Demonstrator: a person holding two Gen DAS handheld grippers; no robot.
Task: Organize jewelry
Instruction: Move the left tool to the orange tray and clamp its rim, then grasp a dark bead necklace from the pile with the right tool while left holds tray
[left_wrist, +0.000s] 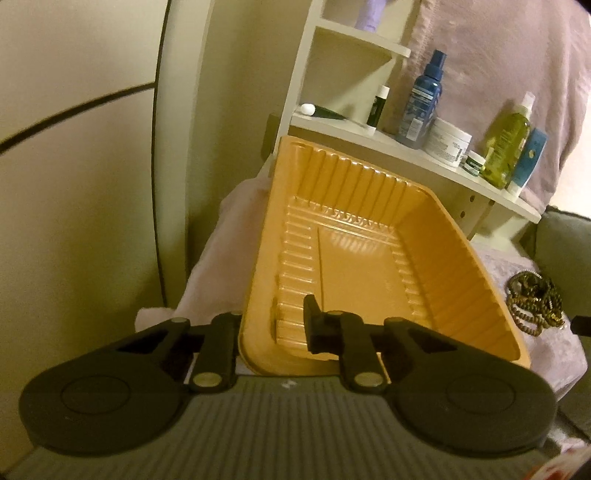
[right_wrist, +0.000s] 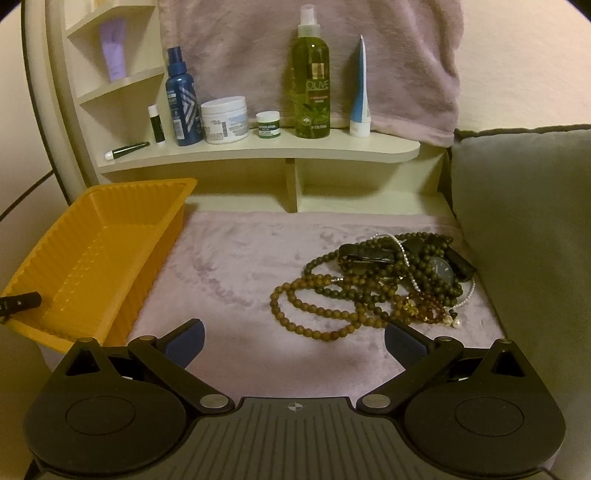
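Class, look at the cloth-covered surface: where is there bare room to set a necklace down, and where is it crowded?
Free: the strip of cloth between the orange tray and the jewelry pile, and the tray's bare floor. Crowded: the right side, where beads and a watch tangle beside the grey cushion, and the shelf lined with bottles.

A home, probably a bedroom or dressing corner: a cream curved shelf (right_wrist: 258, 149) carries toiletries, among them an olive spray bottle (right_wrist: 309, 81), a blue bottle (right_wrist: 181, 99) and a white cream jar (right_wrist: 224, 120), with a plush lilac cloth (right_wrist: 236, 266) spread below beside a grey cushion (right_wrist: 524, 221).
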